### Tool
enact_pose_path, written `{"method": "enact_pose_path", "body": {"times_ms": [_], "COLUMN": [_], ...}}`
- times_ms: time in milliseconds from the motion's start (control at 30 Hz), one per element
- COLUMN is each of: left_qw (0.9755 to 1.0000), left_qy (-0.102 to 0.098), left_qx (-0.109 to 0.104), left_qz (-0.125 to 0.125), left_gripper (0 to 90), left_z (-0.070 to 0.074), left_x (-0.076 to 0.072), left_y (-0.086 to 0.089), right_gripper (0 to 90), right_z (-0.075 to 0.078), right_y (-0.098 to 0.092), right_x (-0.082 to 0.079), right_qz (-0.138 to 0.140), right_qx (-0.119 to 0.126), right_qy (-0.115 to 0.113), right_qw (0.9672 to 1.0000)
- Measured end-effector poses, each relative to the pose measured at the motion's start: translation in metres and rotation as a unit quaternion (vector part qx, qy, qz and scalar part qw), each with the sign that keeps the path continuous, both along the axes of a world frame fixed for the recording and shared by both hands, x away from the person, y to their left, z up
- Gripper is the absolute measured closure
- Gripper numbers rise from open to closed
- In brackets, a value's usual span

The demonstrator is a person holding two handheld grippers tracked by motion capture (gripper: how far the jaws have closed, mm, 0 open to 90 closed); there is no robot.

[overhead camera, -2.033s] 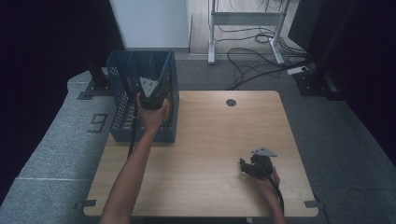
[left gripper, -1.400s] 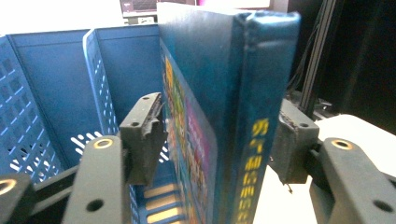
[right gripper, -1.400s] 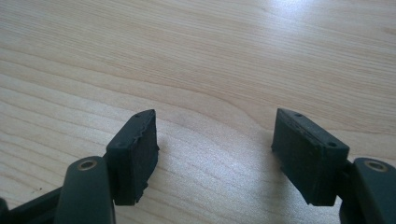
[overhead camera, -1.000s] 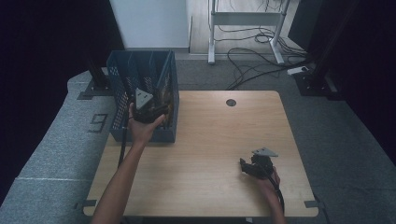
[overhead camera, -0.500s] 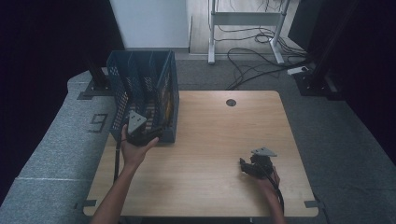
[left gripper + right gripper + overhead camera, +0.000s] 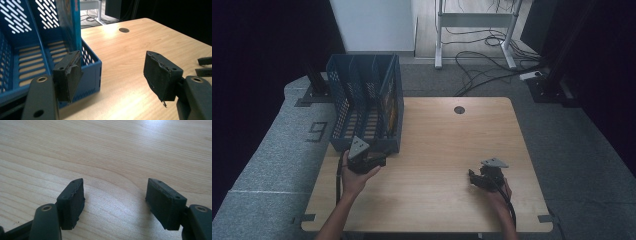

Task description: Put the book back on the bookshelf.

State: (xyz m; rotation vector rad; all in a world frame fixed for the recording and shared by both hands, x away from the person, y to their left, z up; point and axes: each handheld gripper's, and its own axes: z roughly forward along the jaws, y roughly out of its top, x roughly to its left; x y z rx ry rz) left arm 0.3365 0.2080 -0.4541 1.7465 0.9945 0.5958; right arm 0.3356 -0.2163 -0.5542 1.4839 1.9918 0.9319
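from the high view we see the left claw (image 6: 373, 162) held just in front of the blue file rack (image 6: 362, 100), at the near left part of the wooden desk (image 6: 432, 150). a book with a colourful cover (image 6: 390, 107) stands upright in the rack's right-hand compartment. the right claw (image 6: 477, 179) rests low over the near right part of the desk, well apart from the rack. a round cable hole (image 6: 459, 110) sits near the desk's far edge.

in the left gripper view we look between the left claw's (image 6: 113, 72) jaws, spread wide with nothing between them. the rack's (image 6: 32, 50) near right corner lies just beyond one jaw, and the book (image 6: 68, 22) rises from the compartment behind it. the other claw's tips (image 6: 204, 66) show at the right edge.

in the right gripper view we see the right claw (image 6: 115, 195) spread wide and empty, close over bare desk (image 6: 112, 150) grain.
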Motion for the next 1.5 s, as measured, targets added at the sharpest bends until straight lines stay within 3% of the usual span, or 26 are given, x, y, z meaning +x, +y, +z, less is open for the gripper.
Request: {"method": "enact_pose_path", "body": {"times_ms": [333, 533, 700, 833, 967, 1200, 1500], "left_qw": [0.9995, 0.9984, 0.9961, 0.9939, 0.9918, 0.9907, 0.9873], "left_qy": [0.03, 0.05, 0.074, 0.086, 0.1, 0.115, 0.133], "left_qx": [0.002, 0.021, 0.045, 0.068, 0.076, 0.071, 0.087], "left_qz": [-0.011, -0.013, -0.015, -0.016, -0.023, -0.017, -0.007], "left_gripper": [29.8, 29.3, 28.7, 28.6, 28.2, 27.4, 26.2], "left_z": [-0.029, -0.052, -0.068, -0.075, -0.081, -0.085, -0.09], "left_x": [-0.019, -0.024, -0.018, -0.013, -0.011, -0.008, -0.006], "left_y": [0.002, 0.003, 0.001, -0.001, -0.004, 0.0, -0.001], "right_gripper": [30.2, 30.3, 30.0, 29.3, 29.3, 26.4, 25.3], "right_z": [0.0, 0.0, 0.0, 0.0, 0.0, 0.0, 0.0], "right_y": [0.0, 0.0, 0.0, 0.0, 0.0, 0.001, 0.001], "right_x": [0.0, 0.0, 0.0, 0.0, 0.0, 0.002, 0.002], "right_qz": [0.0, 0.0, 0.0, -0.002, -0.002, -0.005, -0.006], "right_qx": [0.0, -0.001, -0.002, -0.002, -0.002, -0.003, -0.004], "right_qy": [0.0, 0.0, 0.0, 0.0, 0.0, 0.002, 0.003], "right_qw": [1.0, 1.0, 1.0, 1.0, 1.0, 1.0, 1.0]}}
